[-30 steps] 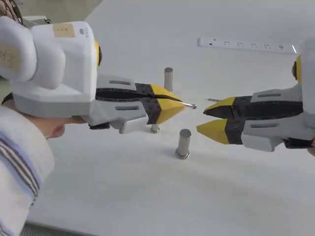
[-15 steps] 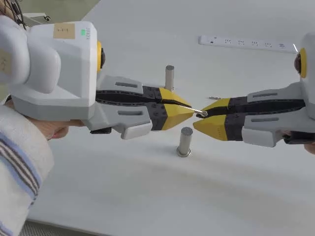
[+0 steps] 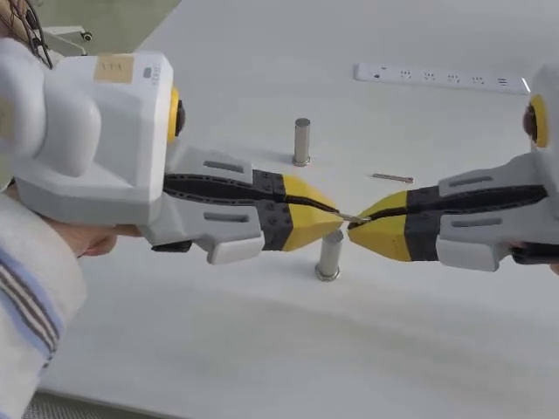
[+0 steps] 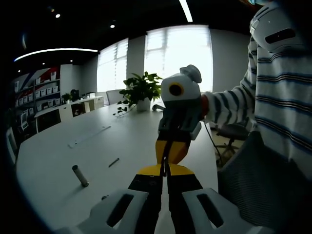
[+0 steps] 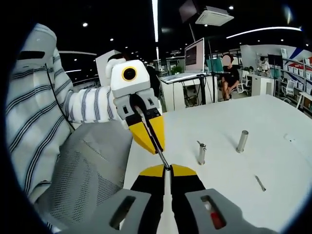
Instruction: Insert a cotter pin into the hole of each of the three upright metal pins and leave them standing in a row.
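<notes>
Left gripper: level, pointing right, jaws clamped on cotter pin.
Cotter pin: in the air, bridging both tips, near front metal pin.
Right gripper: level, pointing left; apart a second ago, now pinched on same pin.
Meaning: handover or regrip, insertion not begun.

Pins are showing dull brushed metal; the cotter pin is glinting, thin wire; the table is looking smooth, matt white.
</notes>
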`<move>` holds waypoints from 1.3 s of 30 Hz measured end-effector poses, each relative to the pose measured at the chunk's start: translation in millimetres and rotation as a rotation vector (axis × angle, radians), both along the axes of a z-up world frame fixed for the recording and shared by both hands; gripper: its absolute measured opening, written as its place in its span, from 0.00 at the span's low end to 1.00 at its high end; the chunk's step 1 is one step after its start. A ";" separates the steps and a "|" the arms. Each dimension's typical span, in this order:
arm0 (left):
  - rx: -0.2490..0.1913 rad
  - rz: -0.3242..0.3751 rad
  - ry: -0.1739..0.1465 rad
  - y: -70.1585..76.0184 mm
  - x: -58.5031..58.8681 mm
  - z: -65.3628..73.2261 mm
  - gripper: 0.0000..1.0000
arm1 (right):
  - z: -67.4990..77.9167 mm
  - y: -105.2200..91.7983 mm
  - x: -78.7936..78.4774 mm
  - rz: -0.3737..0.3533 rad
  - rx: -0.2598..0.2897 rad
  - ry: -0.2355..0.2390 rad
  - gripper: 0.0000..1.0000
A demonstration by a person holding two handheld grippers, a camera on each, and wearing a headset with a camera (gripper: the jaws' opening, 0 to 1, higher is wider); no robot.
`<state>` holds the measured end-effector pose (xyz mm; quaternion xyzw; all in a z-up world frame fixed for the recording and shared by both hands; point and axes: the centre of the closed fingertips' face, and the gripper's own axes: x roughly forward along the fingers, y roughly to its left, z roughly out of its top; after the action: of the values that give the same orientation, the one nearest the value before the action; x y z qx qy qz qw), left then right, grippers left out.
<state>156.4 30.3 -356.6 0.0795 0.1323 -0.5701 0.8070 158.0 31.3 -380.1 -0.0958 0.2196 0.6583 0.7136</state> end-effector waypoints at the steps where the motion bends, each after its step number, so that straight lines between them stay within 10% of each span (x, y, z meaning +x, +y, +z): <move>1: -0.001 -0.002 0.003 0.0 -0.4 -0.1 0.00 | 0.6 -0.5 -0.5 0.005 0.000 -0.001 0.00; 25: 0.031 -0.009 0.061 -5.3 -6.4 -15.7 0.02 | 1.3 -9.7 -9.6 0.010 0.031 -0.020 0.00; 39: 0.075 0.041 0.049 3.9 11.2 -30.2 0.26 | -12.1 -22.3 -0.1 -0.063 0.029 -0.035 0.00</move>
<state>167.6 34.2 -386.8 0.0930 0.1747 -0.5500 0.8114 157.9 9.0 -392.2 -0.0900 0.2006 0.6369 0.7389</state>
